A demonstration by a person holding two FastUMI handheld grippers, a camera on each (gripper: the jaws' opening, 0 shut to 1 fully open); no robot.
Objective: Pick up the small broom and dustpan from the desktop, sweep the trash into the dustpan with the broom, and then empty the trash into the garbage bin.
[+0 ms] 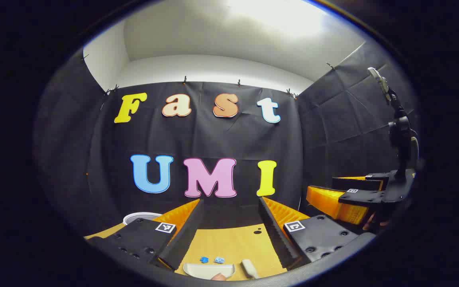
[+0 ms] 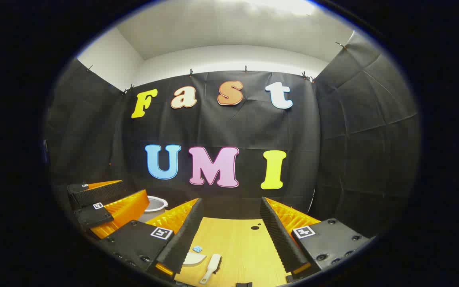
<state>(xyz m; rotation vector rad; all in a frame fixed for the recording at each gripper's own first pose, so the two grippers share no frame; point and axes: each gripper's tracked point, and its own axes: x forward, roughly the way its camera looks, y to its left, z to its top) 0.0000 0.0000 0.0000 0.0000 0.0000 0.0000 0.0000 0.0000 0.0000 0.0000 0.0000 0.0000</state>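
Note:
In the left gripper view a white dustpan [image 1: 209,271] lies on the wooden desktop [image 1: 233,243] at the bottom edge. A small white broom [image 1: 249,269] lies just right of it, and two blue scraps of trash [image 1: 212,260] sit just beyond the pan. My left gripper [image 1: 229,223] hangs open above them, holding nothing. My right gripper [image 2: 229,227] is open and bare too. Below it lie the broom [image 2: 211,268], the dustpan [image 2: 194,259], partly hidden behind my finger, and a blue scrap [image 2: 197,248]. The two grippers hover side by side: the right gripper [image 1: 353,197], the left gripper [image 2: 106,209].
A white garbage bin [image 1: 140,217] stands at the desk's far left by the black wall, and shows again as a white bin [image 2: 155,204] in the right gripper view. Two small dark holes [image 2: 255,227] mark the desktop farther back. A black mast [image 1: 401,131] rises from the right gripper.

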